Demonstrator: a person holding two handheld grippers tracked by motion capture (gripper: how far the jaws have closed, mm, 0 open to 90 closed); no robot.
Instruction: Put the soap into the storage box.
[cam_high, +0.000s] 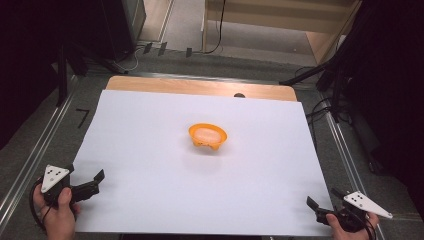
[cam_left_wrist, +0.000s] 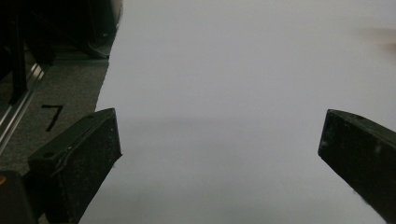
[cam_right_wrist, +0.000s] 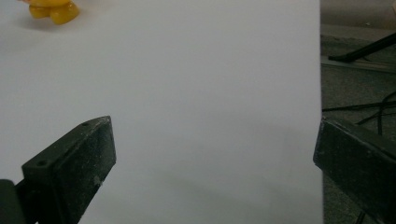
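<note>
We hold the left gripper (cam_high: 86, 184) at the near left corner of the white sheet (cam_high: 150, 165), its jaws spread wide with nothing between them. In the left gripper view the gripper (cam_left_wrist: 219, 140) looks out over bare white paper, one jaw over the sheet's left edge, where grey floor and a black mark (cam_left_wrist: 52, 115) show beside it.

We hold the right gripper (cam_high: 320, 205) at the near right corner, well apart from the left one. Its jaws also stand wide apart and grip nothing. In the right gripper view the gripper (cam_right_wrist: 215, 144) has one jaw over the paper and the other past the sheet's right edge, above grey floor with cables (cam_right_wrist: 359, 109).

The orange bowl (cam_high: 207, 135) sits upright on the sheet near the middle of the surface (cam_high: 200, 86), a little to the far side and well apart from both grippers. It rests on short feet, and its inside looks pale. In the right gripper view the bowl's (cam_right_wrist: 51, 10) lower part shows at the top left corner, far ahead of the jaws. In the left gripper view a faint blurred smear lies at the top right edge; we cannot tell what it is.
</note>
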